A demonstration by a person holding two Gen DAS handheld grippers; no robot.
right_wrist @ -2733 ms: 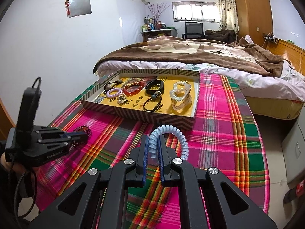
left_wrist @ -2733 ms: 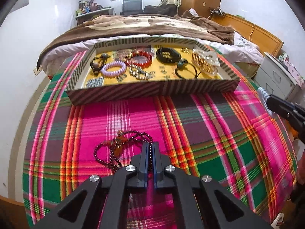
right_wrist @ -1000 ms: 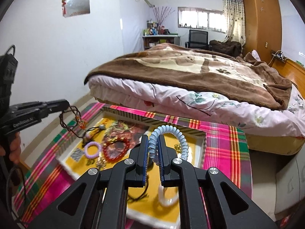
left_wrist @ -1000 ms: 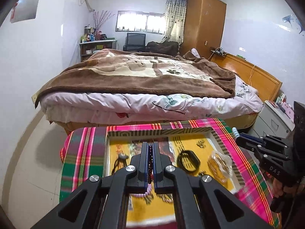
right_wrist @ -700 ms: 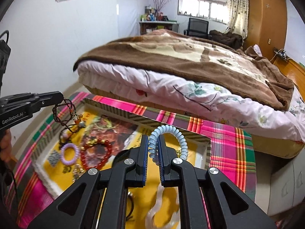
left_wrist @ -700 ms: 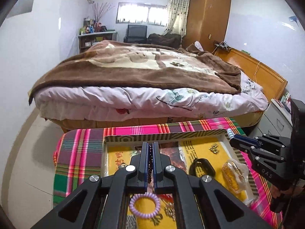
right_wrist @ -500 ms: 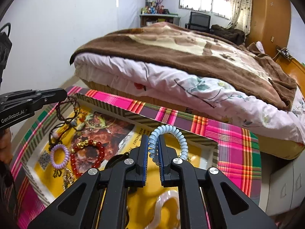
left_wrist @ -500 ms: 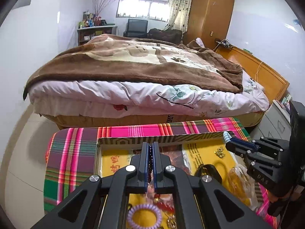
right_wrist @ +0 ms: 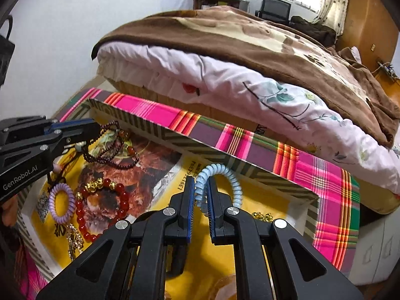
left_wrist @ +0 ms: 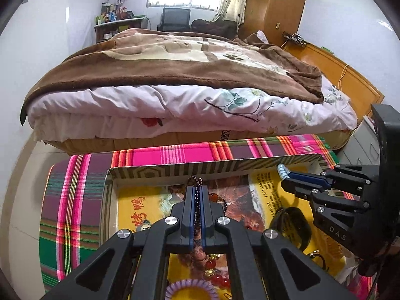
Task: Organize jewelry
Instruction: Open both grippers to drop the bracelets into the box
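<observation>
Jewelry fills a striped tray (right_wrist: 200, 138) on a plaid tablecloth (right_wrist: 325, 175): at nine o'clock, the left gripper (right_wrist: 96, 130) clamps a dark beaded necklace (right_wrist: 112, 150) dangling over the tray. At six o'clock, the right gripper (right_wrist: 200, 195) pinches a pale-blue coil hair tie (right_wrist: 220, 175) above the yellow lining.

Both grippers were black with silver screws and blue pads; the left gripper (right_wrist: 93, 127) read "GenRobot.AI" in white, the right gripper (left_wrist: 283, 175) "DAS".

"GenRobot.AI" on left hand-held gripper (right_wrist: 93, 128), "DAS" on right hand-held gripper (left_wrist: 283, 172)
</observation>
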